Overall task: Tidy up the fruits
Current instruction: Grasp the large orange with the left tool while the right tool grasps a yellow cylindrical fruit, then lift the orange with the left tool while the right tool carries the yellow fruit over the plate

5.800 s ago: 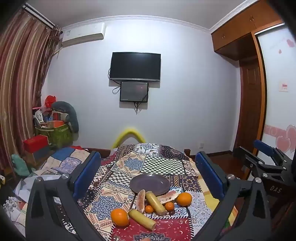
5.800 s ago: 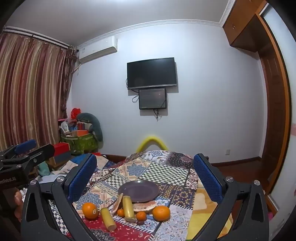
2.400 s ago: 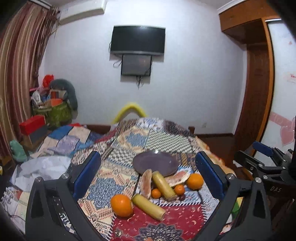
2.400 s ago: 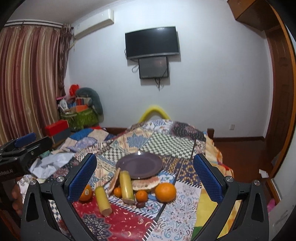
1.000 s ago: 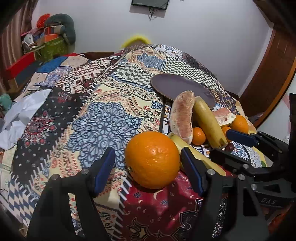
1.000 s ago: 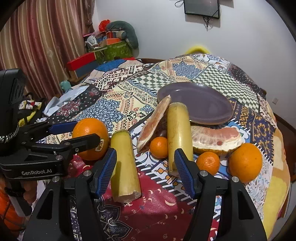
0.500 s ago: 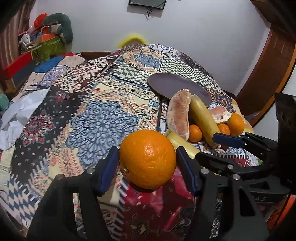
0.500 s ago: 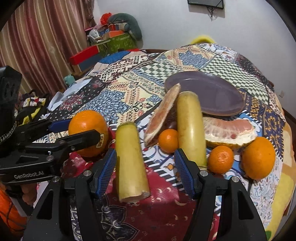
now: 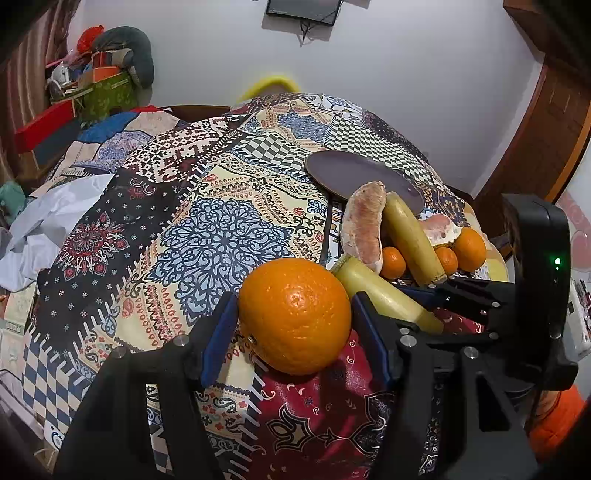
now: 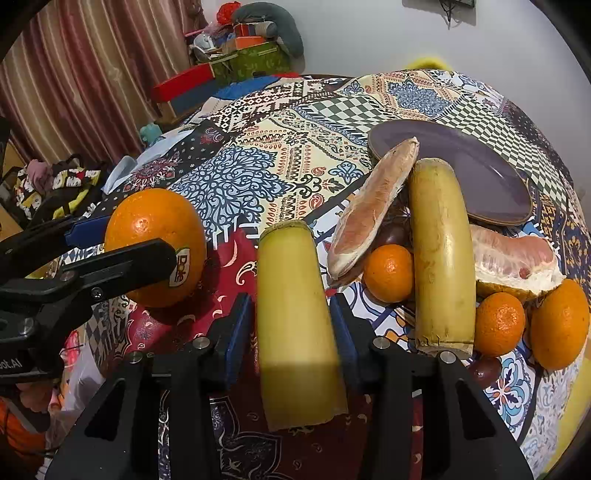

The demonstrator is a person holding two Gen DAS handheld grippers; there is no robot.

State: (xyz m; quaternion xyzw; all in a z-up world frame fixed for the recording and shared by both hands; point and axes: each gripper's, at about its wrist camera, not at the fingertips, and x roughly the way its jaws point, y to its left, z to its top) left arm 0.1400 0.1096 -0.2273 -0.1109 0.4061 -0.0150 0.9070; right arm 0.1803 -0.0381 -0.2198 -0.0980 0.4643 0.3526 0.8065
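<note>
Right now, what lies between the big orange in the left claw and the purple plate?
Only bare patterned cloth, seen in the right wrist view, between orange and plate.

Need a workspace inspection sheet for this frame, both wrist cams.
Surface: patchwork tablecloth covers the table.
Job's things: big orange between the left claw's pads; yellow stalk piece between the right claw's pads; second stalk piece, two pomelo wedges, two mandarins, another orange clustered beside the empty purple plate.
Clutter: two small dark fruits among the pile.
Grippers: left claw shut on the orange; right claw shut on the stalk.
Cables: wires hang below the wall screen.
Surroundings: curtain, boxes, wooden door.
</note>
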